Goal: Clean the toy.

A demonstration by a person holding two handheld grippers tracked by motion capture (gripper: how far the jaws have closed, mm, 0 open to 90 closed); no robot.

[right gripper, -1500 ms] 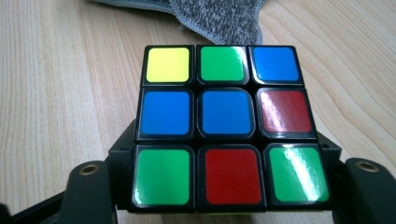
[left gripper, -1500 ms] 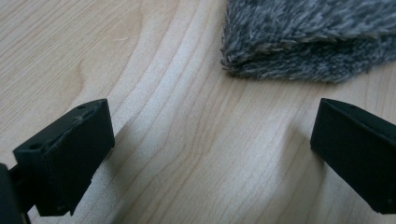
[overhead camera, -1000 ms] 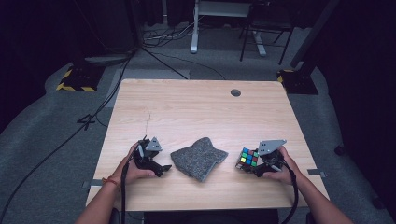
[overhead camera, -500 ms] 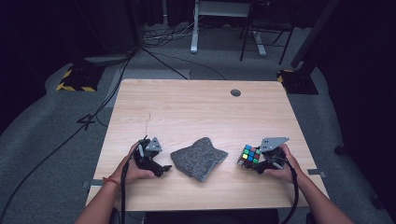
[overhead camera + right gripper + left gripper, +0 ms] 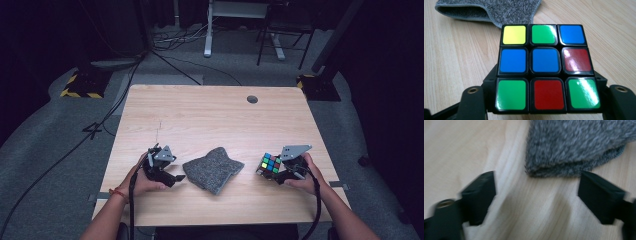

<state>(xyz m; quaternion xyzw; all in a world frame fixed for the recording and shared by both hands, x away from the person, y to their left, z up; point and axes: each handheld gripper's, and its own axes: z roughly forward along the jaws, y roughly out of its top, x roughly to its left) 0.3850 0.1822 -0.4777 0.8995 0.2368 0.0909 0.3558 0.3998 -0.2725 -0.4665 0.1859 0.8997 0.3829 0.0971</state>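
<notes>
Grey cloth (image 5: 214, 169) lay mid-surface, just ahead of your left gripper (image 5: 536, 192), whose jaws had been closing yet stood apart on nothing. Your right gripper (image 5: 281, 172) clamped the puzzle cube (image 5: 545, 66) near the cloth.

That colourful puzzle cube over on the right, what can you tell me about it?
The glossy black plastic puzzle cube has nine coloured stickers per face. The face toward the right gripper's camera shows yellow, green, blue; blue, blue, red; green, red, green. It is clamped between the black jaws of the right gripper, just above the light wooden table, right of the folded grey cloth, apart from it.
</notes>
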